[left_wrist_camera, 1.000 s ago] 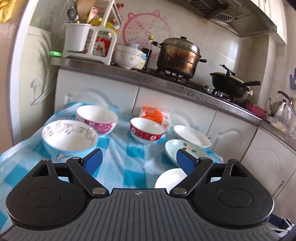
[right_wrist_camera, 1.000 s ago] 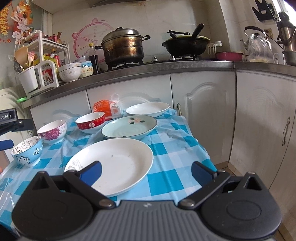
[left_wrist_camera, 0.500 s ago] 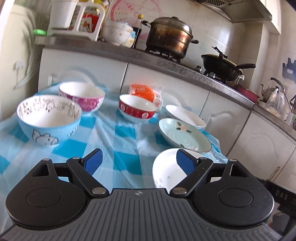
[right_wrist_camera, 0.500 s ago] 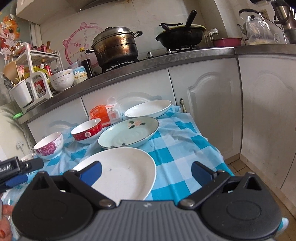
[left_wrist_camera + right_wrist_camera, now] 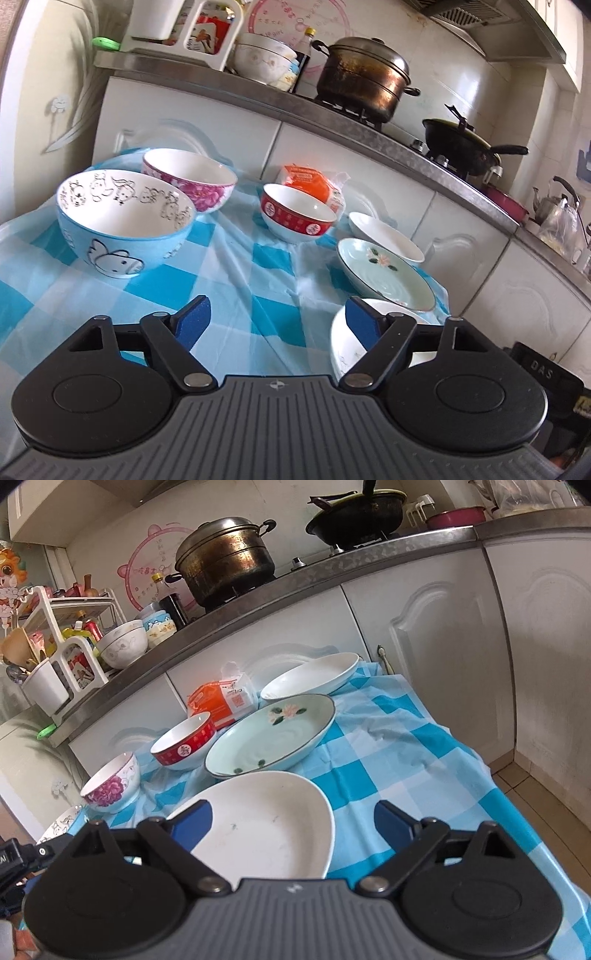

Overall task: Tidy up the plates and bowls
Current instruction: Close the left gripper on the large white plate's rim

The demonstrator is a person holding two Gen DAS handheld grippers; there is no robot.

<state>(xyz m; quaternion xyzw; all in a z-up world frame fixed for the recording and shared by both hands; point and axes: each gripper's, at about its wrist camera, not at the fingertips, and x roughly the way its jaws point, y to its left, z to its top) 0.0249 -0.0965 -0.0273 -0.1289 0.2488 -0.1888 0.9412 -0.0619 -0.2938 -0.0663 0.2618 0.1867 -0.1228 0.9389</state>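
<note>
On the blue checked tablecloth stand a blue cartoon bowl, a pink flowered bowl and a red bowl. To the right lie a small white plate, a pale green flowered plate and a large white plate. My left gripper is open and empty above the cloth. In the right wrist view the large white plate lies just ahead of my open, empty right gripper, with the green plate, white plate, red bowl and pink bowl beyond.
An orange packet lies behind the red bowl. White cabinets and a counter with a steel pot, a black wok and a utensil rack stand behind the table. The table's right edge drops to the floor.
My left gripper has moved closer to the table and lower, so the bowls look larger. My right gripper has moved closer to the large white plate and tilted. Both stay open.
</note>
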